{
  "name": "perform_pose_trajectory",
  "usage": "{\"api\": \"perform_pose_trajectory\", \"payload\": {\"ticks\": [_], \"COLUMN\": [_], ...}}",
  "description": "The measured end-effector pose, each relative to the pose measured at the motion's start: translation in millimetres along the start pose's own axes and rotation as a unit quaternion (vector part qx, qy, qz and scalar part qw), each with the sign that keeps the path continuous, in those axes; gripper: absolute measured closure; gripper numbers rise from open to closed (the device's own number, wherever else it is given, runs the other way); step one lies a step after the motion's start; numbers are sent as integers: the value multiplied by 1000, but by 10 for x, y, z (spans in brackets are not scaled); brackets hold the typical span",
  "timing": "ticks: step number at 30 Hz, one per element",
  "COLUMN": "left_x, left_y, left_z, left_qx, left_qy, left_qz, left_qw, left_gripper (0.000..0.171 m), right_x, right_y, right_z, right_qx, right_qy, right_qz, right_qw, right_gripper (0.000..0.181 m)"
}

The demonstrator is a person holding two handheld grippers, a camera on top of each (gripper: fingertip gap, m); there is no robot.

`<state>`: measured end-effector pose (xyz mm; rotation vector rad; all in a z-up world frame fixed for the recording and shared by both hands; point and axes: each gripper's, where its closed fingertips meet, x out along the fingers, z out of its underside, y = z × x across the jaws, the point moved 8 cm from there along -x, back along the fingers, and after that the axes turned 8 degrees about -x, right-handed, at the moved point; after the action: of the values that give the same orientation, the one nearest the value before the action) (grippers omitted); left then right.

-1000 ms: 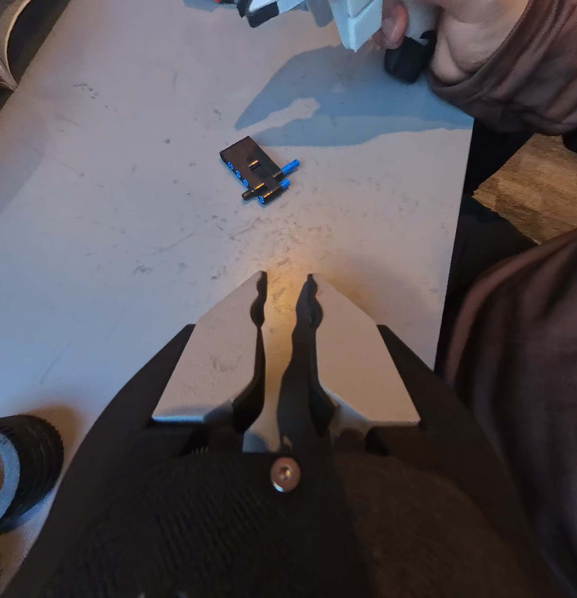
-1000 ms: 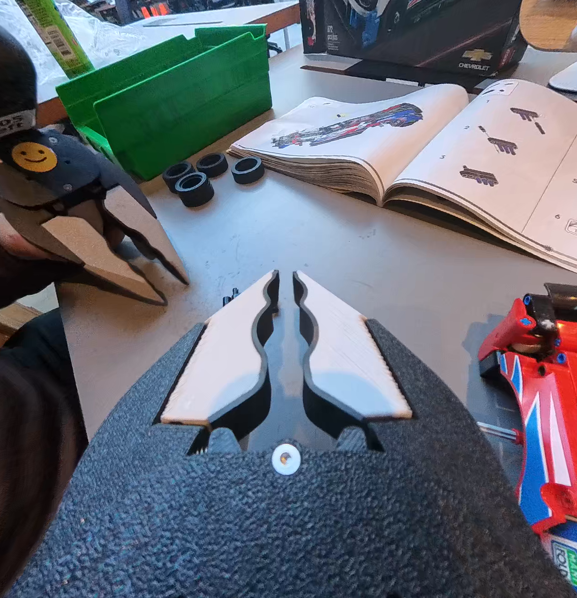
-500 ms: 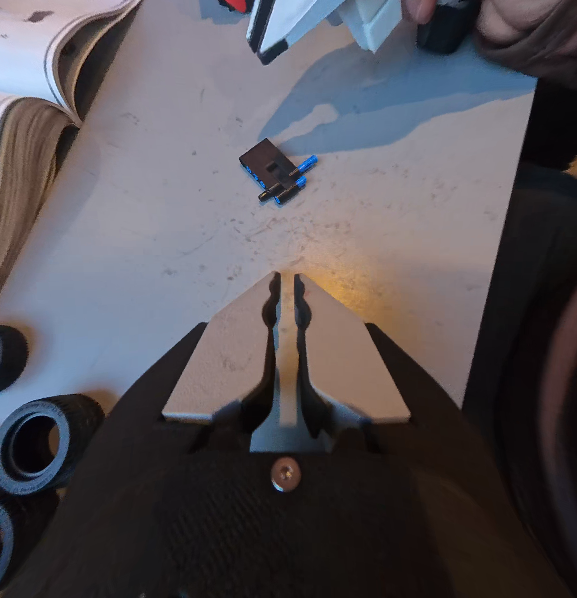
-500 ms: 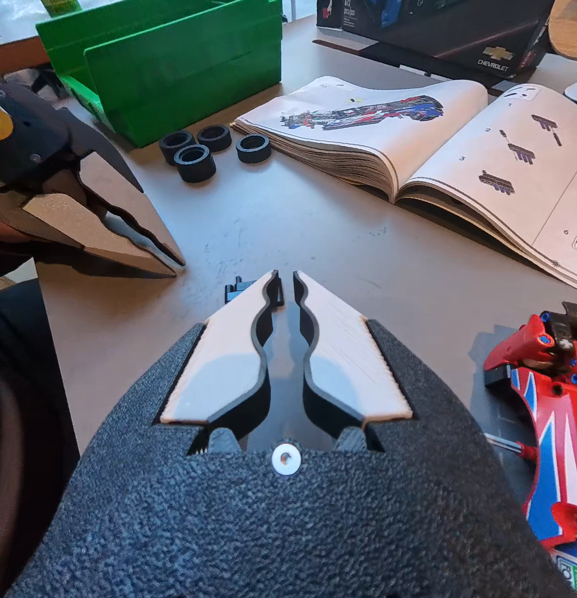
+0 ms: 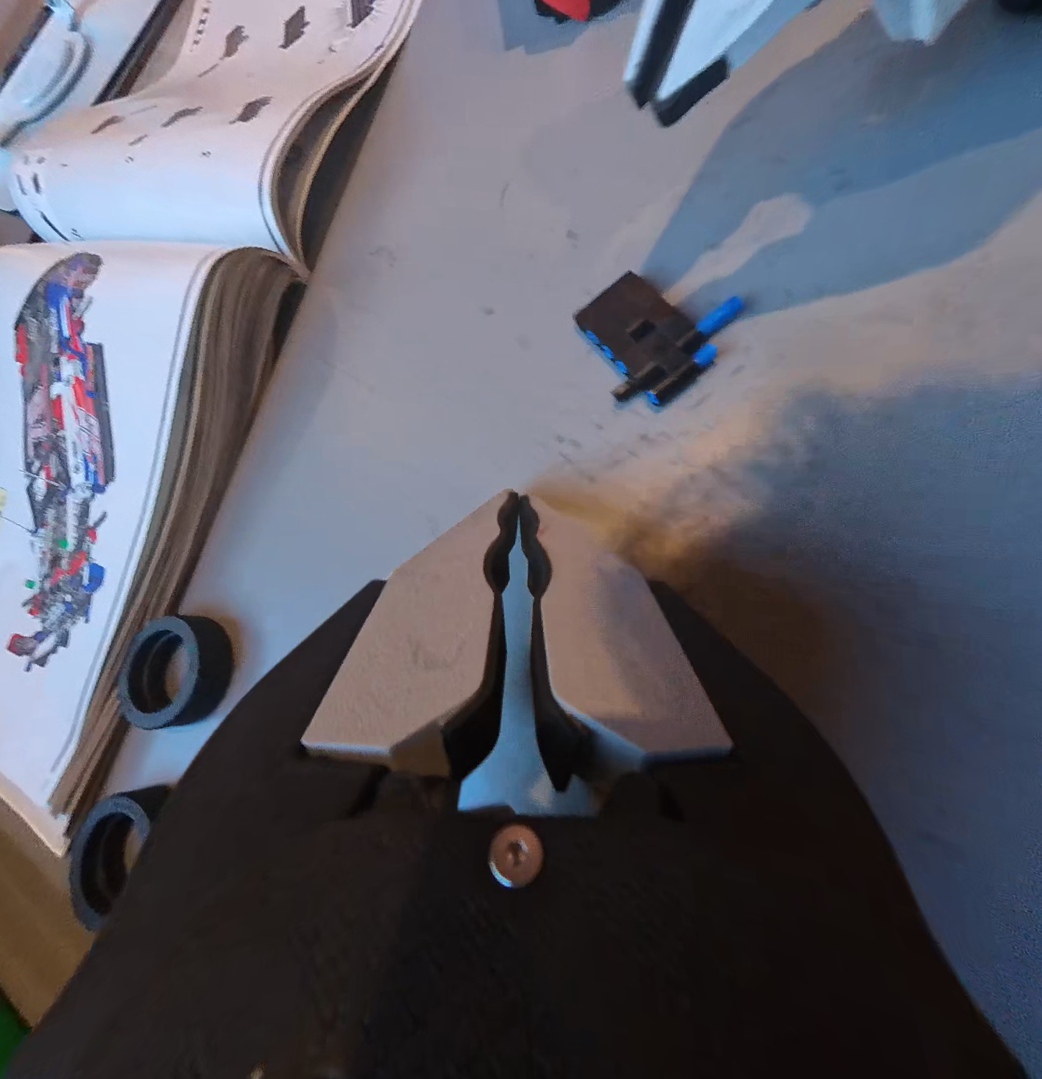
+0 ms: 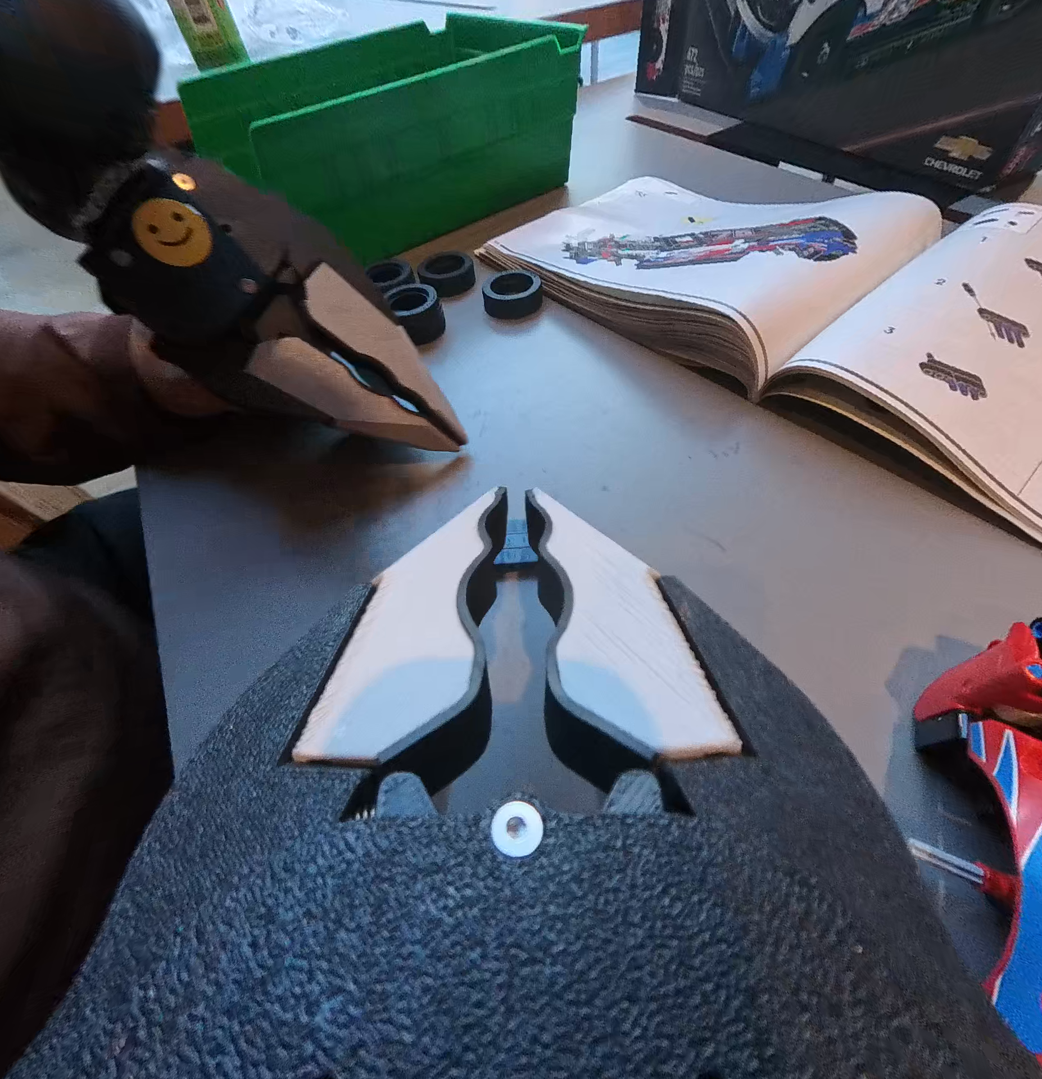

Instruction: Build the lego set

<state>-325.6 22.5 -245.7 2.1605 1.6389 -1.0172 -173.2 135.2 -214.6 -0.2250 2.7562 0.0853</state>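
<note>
My right tongs [image 6: 514, 496] sit in a rough, pebbled black plastic housing, their flat faces pale and matt with fine ridged lines. The left tongs [image 5: 517, 502] look smoother, with a shiny metal screw [image 5: 516, 863] behind them. The surface [image 5: 448, 292] is matt grey and scuffed. I see paper pages on the manual [image 6: 740, 263], dull rubber tyres [image 6: 511, 293] and glossy red plastic on the car [image 6: 1021, 759].

We see a pale grey desk [image 6: 653, 444], its surface scuffed and flecked with small dark marks. Warm light lays an orange patch at the centre of the left wrist view, while cool bluish shadows spread over the right side. In the right wrist view a second desk [image 6: 507, 9] runs along the top edge — pale top, wooden rim. At the left edge, a strip of wooden floor [image 6: 22, 505] shows — below the desk's edge.
</note>
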Motion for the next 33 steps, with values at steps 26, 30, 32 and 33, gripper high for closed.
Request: {"api": "perform_pose_trajectory", "payload": {"ticks": [26,30,32,33], "left_x": [168,233,255,257], "left_y": [88,147,121,107], "left_z": [-244,-295,-327,-336], "left_qx": [148,117,112,116], "left_qy": [79,28,13,12], "left_qz": [130,214,217,212], "left_qw": [977,969,970,970], "left_gripper": [155,142,135,129], "right_x": [-99,18,73,87], "right_y": [-82,-152,-157,-154], "right_z": [205,269,289,289], "right_qx": [-55,-73,-76,-79], "right_qy": [-99,-153,-174,-177], "right_qz": [-24,-47,-55,-54], "right_qw": [993,984,980,980], "right_gripper": [168,167,167,166]}}
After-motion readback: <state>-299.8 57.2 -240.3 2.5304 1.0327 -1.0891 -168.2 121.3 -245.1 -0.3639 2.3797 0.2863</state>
